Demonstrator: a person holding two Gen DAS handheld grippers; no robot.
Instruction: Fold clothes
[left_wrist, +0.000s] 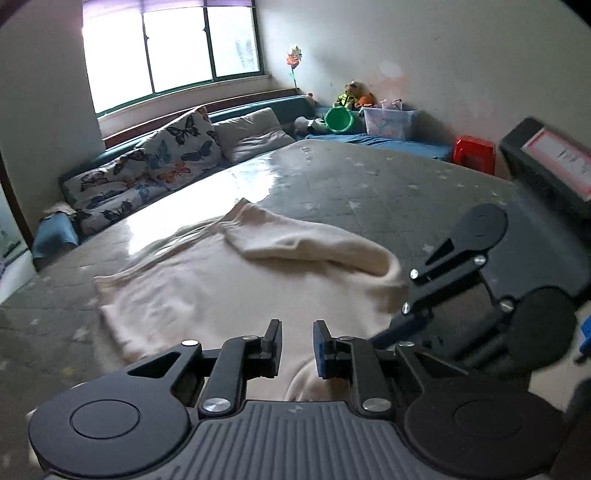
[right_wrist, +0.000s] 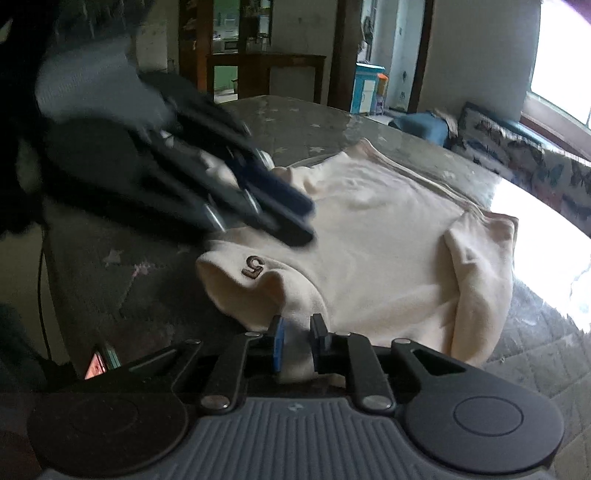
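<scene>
A cream sweatshirt (left_wrist: 207, 288) (right_wrist: 369, 240) lies spread on a grey star-patterned mattress (left_wrist: 369, 184) (right_wrist: 295, 122). One sleeve (left_wrist: 314, 243) (right_wrist: 476, 280) is folded over the body. A dark "5" mark (right_wrist: 253, 266) shows on the near fold. My right gripper (right_wrist: 298, 332) (left_wrist: 384, 332) sits at the garment's near edge, its jaws a little apart with a fold of cloth between them. My left gripper (left_wrist: 298, 343) (right_wrist: 306, 221) hovers over the cloth, blurred in the right wrist view. It stands slightly open with nothing between its fingers.
Butterfly-print pillows (left_wrist: 166, 155) and a grey pillow (left_wrist: 251, 136) line the far side under the window. A green bucket (left_wrist: 338, 120), a clear plastic box (left_wrist: 389, 120) and a red stool (left_wrist: 474, 153) stand beyond the mattress. Dark wooden furniture (right_wrist: 266, 74) stands behind it.
</scene>
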